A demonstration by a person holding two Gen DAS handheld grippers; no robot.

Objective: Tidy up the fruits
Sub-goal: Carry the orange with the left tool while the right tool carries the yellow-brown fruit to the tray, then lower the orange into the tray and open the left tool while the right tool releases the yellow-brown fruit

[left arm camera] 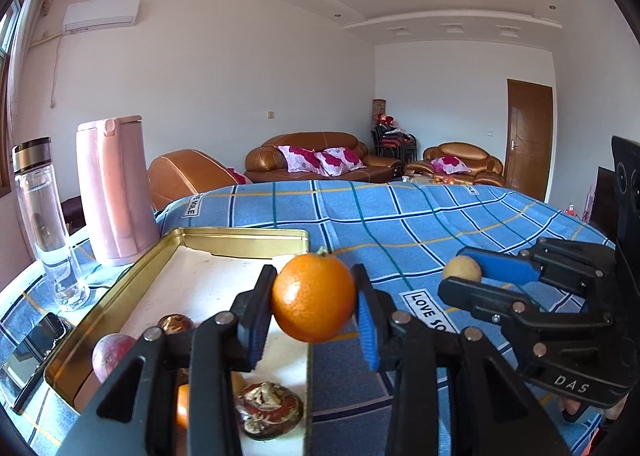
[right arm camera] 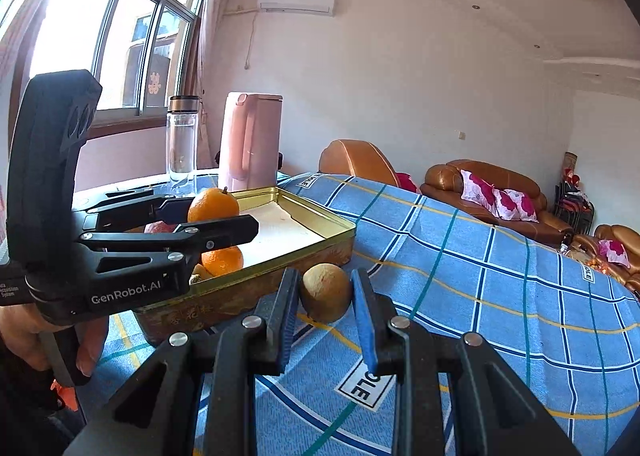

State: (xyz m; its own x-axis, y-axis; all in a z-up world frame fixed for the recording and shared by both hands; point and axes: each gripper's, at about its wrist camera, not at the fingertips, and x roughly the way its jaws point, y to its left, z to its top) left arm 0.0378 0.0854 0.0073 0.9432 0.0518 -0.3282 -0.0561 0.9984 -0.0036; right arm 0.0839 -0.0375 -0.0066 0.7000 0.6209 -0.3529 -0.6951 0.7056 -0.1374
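Black gripper arms fill our near view: we carry one fruit in each gripper toward the gold tin tray.

Our left gripper is clenched on an orange, held above the tray's right rim at about 12 o'clock from the camera; our right gripper grasps a small brownish-yellow fruit over the blue checked cloth, just beside the tray's near wall. Round skins could roll out of the flat pads, we judge, or a released orange could knock the fruits already lying in the tray.
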